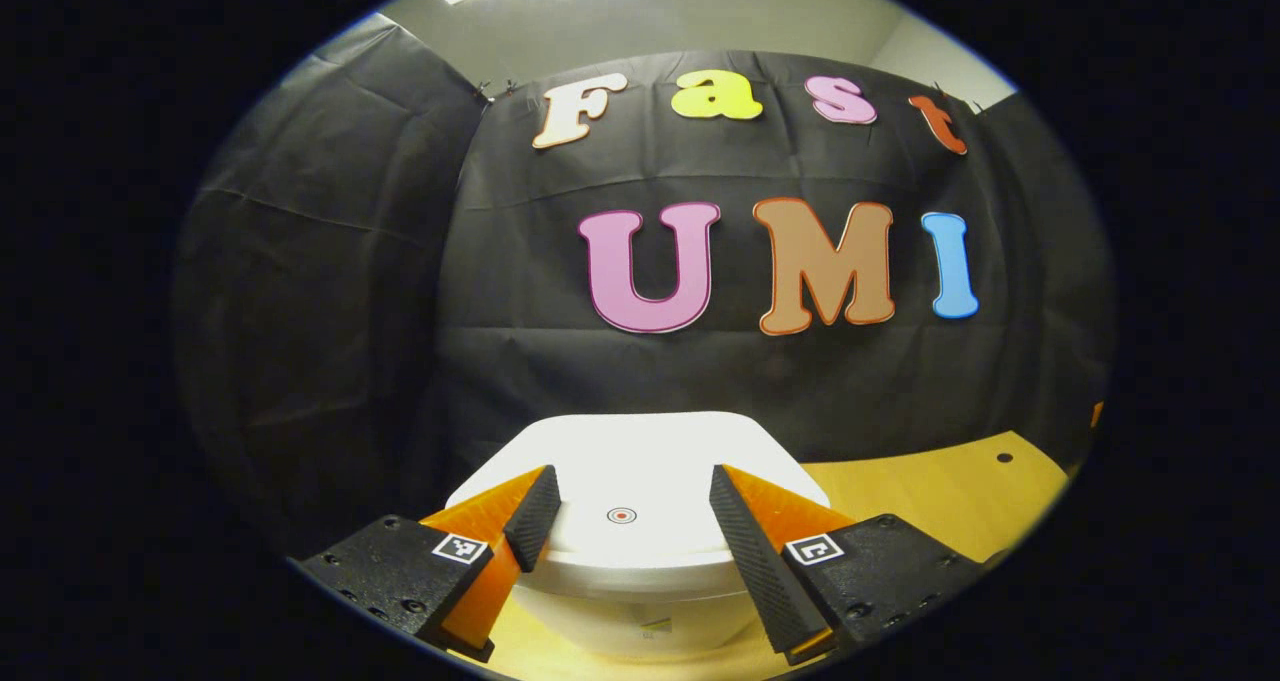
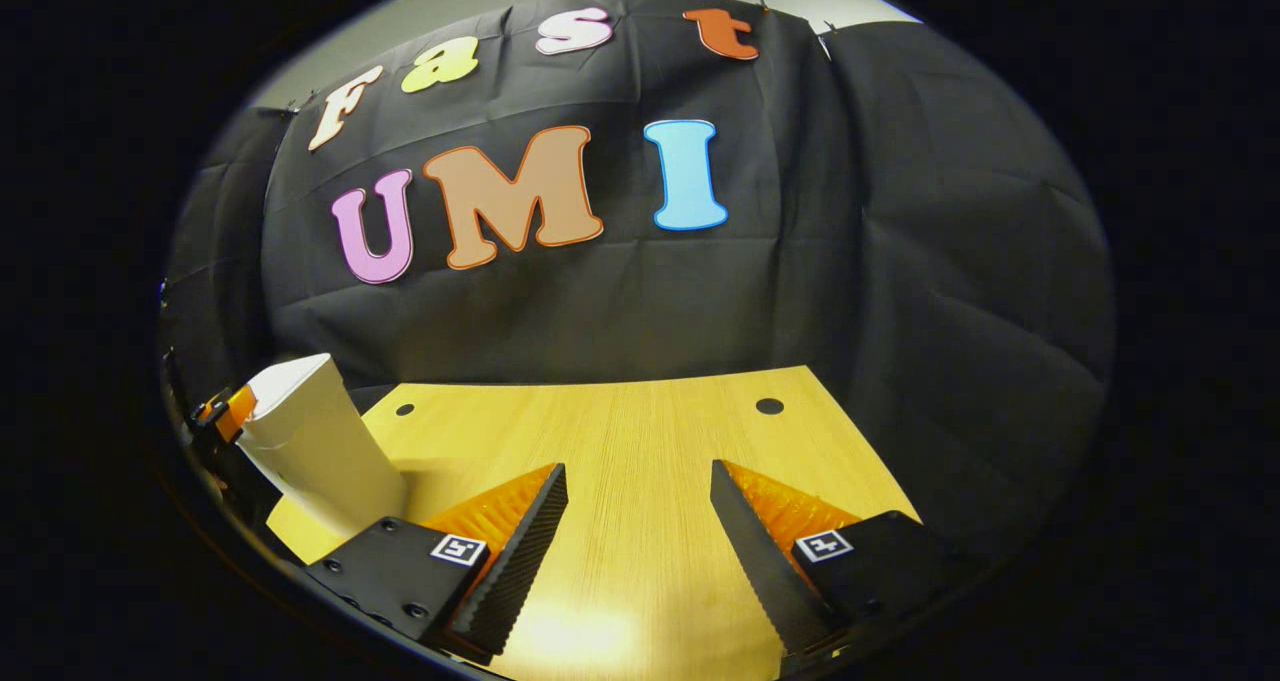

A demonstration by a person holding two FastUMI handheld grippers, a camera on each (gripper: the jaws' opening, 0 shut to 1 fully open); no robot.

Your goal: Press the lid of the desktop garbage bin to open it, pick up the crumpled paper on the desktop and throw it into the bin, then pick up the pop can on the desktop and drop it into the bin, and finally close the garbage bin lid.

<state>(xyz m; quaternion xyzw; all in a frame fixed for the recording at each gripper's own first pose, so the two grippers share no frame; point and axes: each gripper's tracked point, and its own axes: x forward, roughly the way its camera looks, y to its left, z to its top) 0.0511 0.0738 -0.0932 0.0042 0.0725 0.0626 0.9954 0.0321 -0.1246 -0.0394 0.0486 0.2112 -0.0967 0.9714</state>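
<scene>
Black cloth walls close in a light wooden table (image 2: 640,441). The white plastic bin with a rounded lid (image 1: 640,461) stands near the table's left edge, lid down; it looks light and smooth, likely to slide, so press squarely on the lid's top. The left gripper (image 1: 632,516) hovers open, fingers straddling the lid; the right gripper (image 2: 640,521), open, hangs level above bare table.

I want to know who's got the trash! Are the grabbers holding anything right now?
No, nothing is held. The left gripper is open above the white bin lid. The right gripper is open over the bare wooden table.
</scene>
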